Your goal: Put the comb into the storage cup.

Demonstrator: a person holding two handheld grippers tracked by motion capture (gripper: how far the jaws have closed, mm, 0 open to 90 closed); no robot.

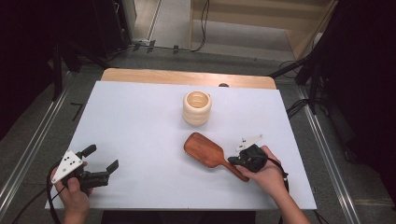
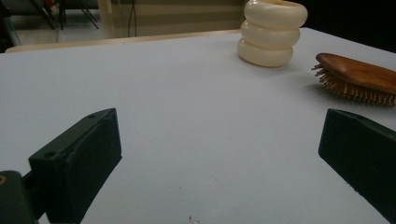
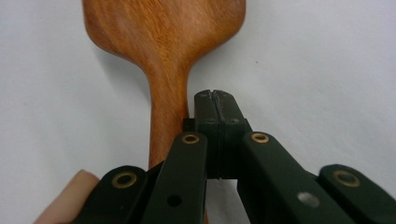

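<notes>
A white rectangular sheet (image 1: 140, 140) covers most of a light wooden table (image 1: 187, 77), whose bare far edge shows as a strip at the upper centre of the high view. No brand, label or writing can be read on anything in the pictures. Around the table lies grey floor, with metal rails (image 1: 28, 149) running along both sides, dark stands at the upper left and upper right, and cables (image 1: 203, 28) trailing across the floor at the top.

A cream, ribbed cup shaped like three stacked rings (image 1: 197, 108) stands upright a little above the centre of the high view; in the left gripper view it (image 2: 272, 32) sits at the upper right. Just below and to its right lies a reddish-brown wooden paddle hairbrush (image 1: 208, 152), bristles down, handle pointing to the lower right. In the left gripper view its bristled head (image 2: 357, 79) shows at the right edge.

The left gripper (image 1: 100, 163), held in a hand (image 1: 74, 196) at the lower left of the high view, has its black jaws spread wide over bare sheet, holding nothing.

The right gripper (image 1: 240, 156), held in a hand (image 1: 266, 175) at the lower right, sits at the brush handle. In the right gripper view its (image 3: 215, 105) jaws are pressed together just beside the handle (image 3: 166, 107), touching its right side, not around it.
</notes>
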